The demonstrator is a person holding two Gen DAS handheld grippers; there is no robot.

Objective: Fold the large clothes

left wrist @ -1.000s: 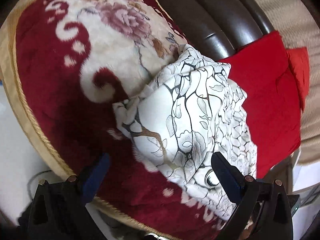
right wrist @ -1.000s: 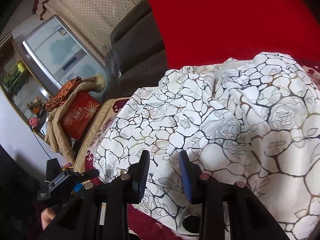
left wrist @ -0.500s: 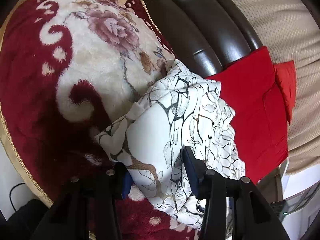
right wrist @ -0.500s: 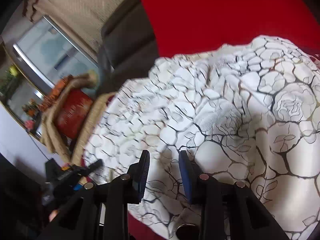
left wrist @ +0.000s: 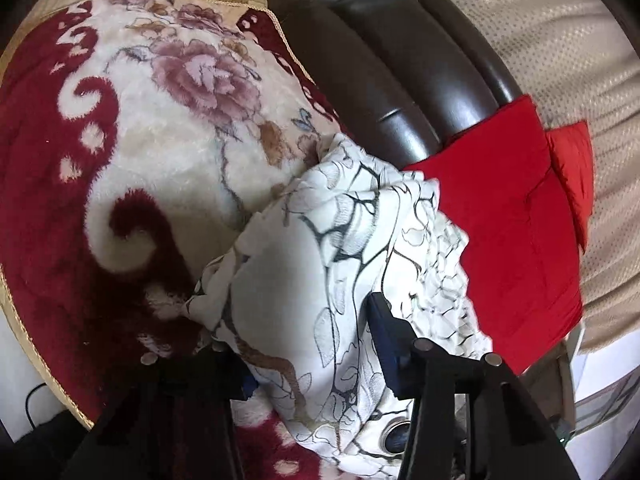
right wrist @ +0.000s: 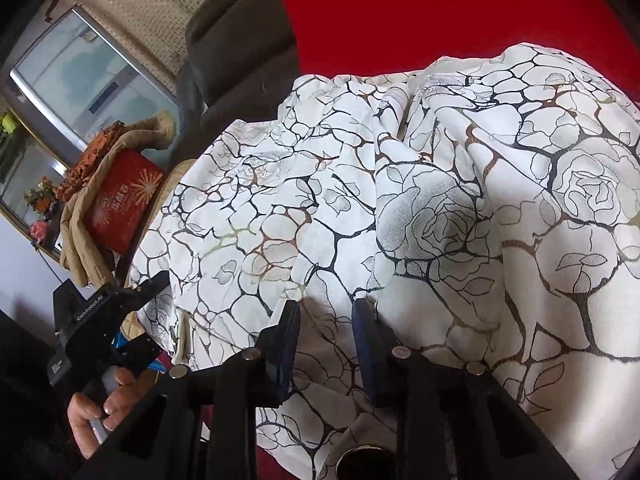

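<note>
The large white garment point(left wrist: 340, 240) with a black vein and rose print lies bunched on a red floral plush blanket point(left wrist: 120, 160). My left gripper point(left wrist: 308, 340) has a thick fold of it between its fingers. The pads press on the cloth, the left finger is mostly hidden under it, and the jaws are opening slightly. In the right wrist view the garment point(right wrist: 400, 200) fills the frame. My right gripper point(right wrist: 326, 308) stands narrow with a ridge of cloth pinched between its pads, its jaws closing a little. The left gripper point(right wrist: 100, 320) shows at lower left, held by a hand point(right wrist: 96, 404).
A red cloth point(left wrist: 500, 220) lies beyond the garment against the dark leather sofa back point(left wrist: 400, 60). A beige curtain point(left wrist: 560, 40) hangs behind. At left in the right wrist view are a window point(right wrist: 80, 80) and a red box point(right wrist: 124, 204) in beige fabric.
My left gripper went from wide open to closed on a fold of the white garment, which now bunches up between its fingers. My right gripper sank closer to the cloth.
</note>
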